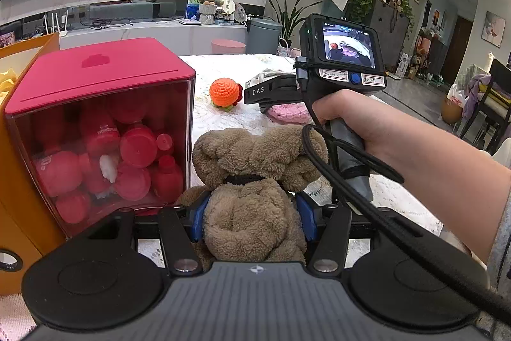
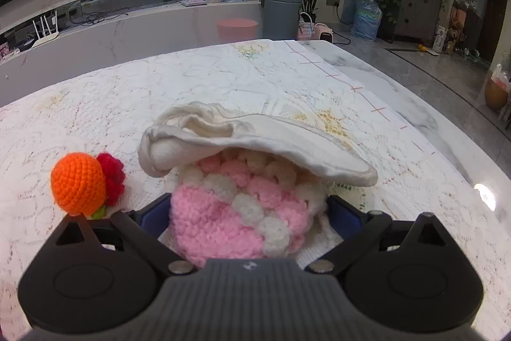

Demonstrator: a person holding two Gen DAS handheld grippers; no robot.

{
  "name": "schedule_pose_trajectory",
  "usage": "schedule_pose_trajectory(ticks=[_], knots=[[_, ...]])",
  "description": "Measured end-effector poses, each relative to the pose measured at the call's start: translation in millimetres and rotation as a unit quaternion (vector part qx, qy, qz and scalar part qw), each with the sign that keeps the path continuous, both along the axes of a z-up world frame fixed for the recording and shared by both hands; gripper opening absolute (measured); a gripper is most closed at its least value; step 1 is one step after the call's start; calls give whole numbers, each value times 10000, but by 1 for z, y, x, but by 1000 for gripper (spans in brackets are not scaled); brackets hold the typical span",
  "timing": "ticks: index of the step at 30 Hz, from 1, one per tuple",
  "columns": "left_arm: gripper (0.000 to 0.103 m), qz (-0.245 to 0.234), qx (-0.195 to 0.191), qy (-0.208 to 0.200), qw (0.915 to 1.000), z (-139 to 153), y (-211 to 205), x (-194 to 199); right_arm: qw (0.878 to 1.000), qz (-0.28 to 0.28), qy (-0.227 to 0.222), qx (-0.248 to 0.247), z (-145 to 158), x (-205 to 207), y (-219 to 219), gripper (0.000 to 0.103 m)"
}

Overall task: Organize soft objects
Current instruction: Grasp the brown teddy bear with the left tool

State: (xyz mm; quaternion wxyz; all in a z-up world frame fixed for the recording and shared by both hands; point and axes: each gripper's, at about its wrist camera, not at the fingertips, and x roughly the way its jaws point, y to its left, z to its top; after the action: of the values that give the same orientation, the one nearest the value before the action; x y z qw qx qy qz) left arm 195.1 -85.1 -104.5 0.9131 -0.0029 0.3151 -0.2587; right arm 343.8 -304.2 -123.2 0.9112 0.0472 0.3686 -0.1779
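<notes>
My left gripper (image 1: 252, 216) is shut on a brown plush teddy bear (image 1: 252, 181), held just right of a red box. My right gripper (image 2: 249, 213) has its blue pads (image 2: 155, 218) on both sides of a pink and white crocheted piece (image 2: 236, 213) lying on the lace cloth; it looks closed on it. A cream fabric piece (image 2: 242, 143) rests over its far edge. An orange crochet ball with a red flower (image 2: 80, 181) lies to the left; it also shows in the left wrist view (image 1: 224, 91). The right gripper's body shows in the left wrist view (image 1: 345, 59).
A red-lidded transparent box (image 1: 99, 123) full of red caps and bottles stands at the left, with an orange bag (image 1: 19, 59) behind it. The white lace-covered table (image 2: 223, 79) ends at a marble edge (image 2: 415, 111) on the right. A TV counter lies beyond.
</notes>
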Motion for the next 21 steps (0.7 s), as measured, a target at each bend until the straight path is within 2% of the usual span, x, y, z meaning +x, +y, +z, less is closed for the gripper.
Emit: schedule_pose_trajectory(ticks=[5, 8, 12, 16, 19, 21], knots=[[63, -6, 40, -23, 10000, -1, -1, -2, 9991, 160, 275, 276, 3, 0, -5, 101], [63, -2, 40, -20, 10000, -2, -1, -3, 9973, 358, 580, 261, 11, -5, -9, 101], [63, -26, 93, -30, 9999, -3, -2, -4, 9983, 366, 394, 207, 21, -16, -14, 101], [63, -62, 152, -69, 9998, -3, -4, -7, 9966, 687, 5, -455, 29, -16, 0, 101], [63, -70, 148, -49, 9999, -3, -5, -6, 9891, 933, -200, -1124, 29, -9, 13, 101], [64, -83, 150, -32, 9998, -4, -5, -5, 9855, 984, -262, -1357, 23, -2, 15, 101]])
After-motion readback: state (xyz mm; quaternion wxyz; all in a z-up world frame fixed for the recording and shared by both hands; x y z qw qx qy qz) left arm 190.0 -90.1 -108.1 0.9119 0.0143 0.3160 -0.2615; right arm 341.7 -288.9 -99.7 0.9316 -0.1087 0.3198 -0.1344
